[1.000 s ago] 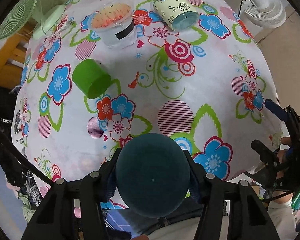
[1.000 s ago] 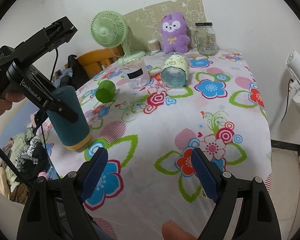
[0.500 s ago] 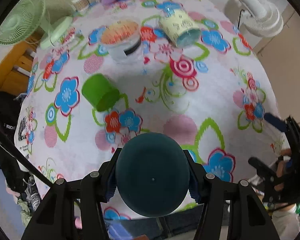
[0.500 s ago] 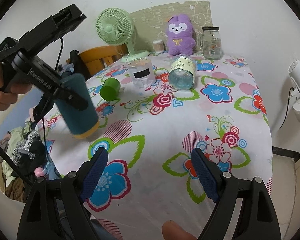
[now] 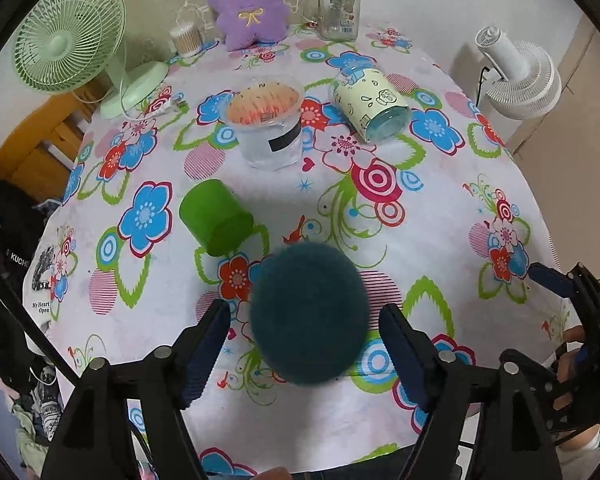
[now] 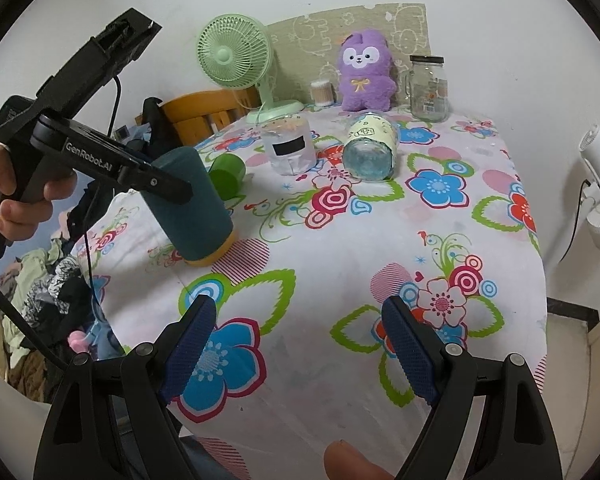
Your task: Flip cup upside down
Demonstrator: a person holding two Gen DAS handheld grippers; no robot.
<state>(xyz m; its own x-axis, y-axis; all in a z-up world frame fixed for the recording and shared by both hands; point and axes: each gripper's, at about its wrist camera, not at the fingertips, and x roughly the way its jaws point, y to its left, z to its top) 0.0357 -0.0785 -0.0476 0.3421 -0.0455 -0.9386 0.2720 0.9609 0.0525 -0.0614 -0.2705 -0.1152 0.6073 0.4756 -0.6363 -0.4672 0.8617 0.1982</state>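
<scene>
Left hand-held gripper (image 5: 304,338): fingers spread wide, a clear gap on each side of the teal cup (image 5: 309,314), which fills the lower middle of the left wrist view, flat base toward the lens. No pad touches it that I can see.

Right wrist view, left-centre of frame: the same teal cup (image 6: 192,208) is mouth down on the floral tablecloth (image 6: 340,248), its yellow rim band low, near the table's left edge. It leans noticeably, top tipped toward frame left, and I cannot tell whether the whole rim sits flat. The left hand-held gripper (image 6: 168,184) shows here with one black finger crossing the cup's upper wall.

Right hand-held gripper (image 6: 296,344): spread, pinching nothing, at the bottom of the frame, well apart from the cup.

Risks, as judgement:
- If the lean is real and not lens warp, the freed cup may rock and fall, possibly toward the near table edge and the clothes pile below.
- A finger dragging the wall on the way out would topple it; draw back straight.
- Soft cloth gives poor footing for the rim.
- The green cup (image 5: 216,220) lies on its side just beyond; a rolling teal cup could knock it.
</scene>
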